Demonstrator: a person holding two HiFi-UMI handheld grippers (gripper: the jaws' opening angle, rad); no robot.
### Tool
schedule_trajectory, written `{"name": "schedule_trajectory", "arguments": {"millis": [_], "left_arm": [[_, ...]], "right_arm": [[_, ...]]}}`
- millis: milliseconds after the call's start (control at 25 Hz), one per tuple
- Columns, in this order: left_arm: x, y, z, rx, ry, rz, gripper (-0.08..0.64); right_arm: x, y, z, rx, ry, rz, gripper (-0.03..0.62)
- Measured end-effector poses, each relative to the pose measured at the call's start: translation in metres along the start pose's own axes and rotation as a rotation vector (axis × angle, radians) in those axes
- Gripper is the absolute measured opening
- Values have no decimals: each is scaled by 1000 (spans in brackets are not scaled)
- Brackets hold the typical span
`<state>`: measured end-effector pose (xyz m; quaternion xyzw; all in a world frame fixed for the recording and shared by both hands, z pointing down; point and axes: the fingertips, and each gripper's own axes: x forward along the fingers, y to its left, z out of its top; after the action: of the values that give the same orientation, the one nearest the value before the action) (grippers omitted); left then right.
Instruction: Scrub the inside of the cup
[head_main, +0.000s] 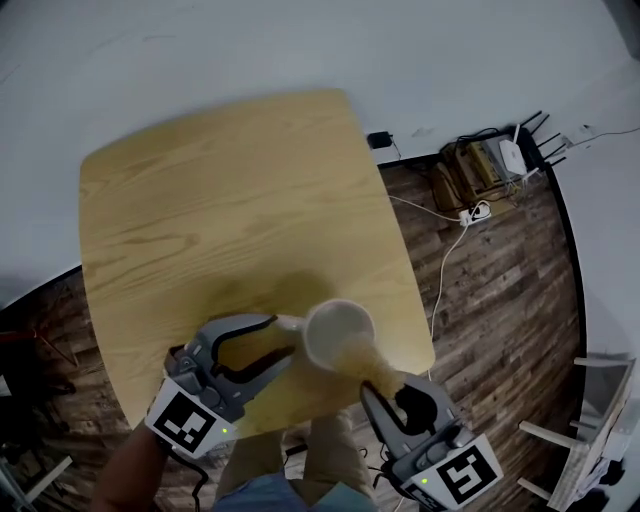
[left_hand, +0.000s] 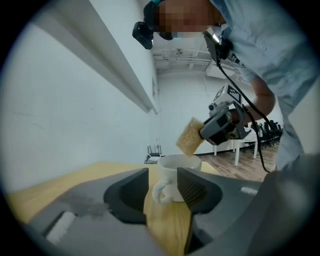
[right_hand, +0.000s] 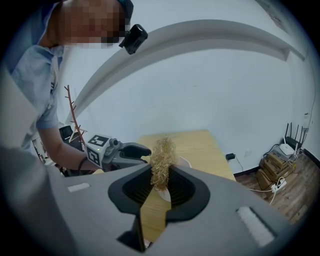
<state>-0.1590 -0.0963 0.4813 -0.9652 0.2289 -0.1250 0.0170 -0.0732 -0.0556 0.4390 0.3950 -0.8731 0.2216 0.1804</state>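
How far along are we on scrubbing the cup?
Done: the cup stands upright on the table, and the right gripper is shut on the scrubber. In hand: the scrubber hangs at the cup's rim, not clearly inside. The left gripper's fingers stand apart either side of the handle, not gripping it. Left: steady the cup and scrub inside; I can't tell whether any scrubbing is done.

Office or lab workspace, by the look of it. White walls, wood-plank floor, bare light-wood table. Router, boxes and power strip sat by the wall. Office chairs and white tables stood across the open room.
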Motion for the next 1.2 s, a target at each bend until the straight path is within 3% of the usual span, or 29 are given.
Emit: {"name": "schedule_trajectory", "arguments": {"millis": [520,760,1200], "left_arm": [[25,-3,-38,87,88,-256,189],[29,-7,-42,135,111,-296,160],[31,-12,-49,184,178,-297,100]], "right_arm": [[11,-13,-6,22,50,42,78],[15,-16,-6,31,54,46,78],[11,-24,-13,35,46,25,78]]}}
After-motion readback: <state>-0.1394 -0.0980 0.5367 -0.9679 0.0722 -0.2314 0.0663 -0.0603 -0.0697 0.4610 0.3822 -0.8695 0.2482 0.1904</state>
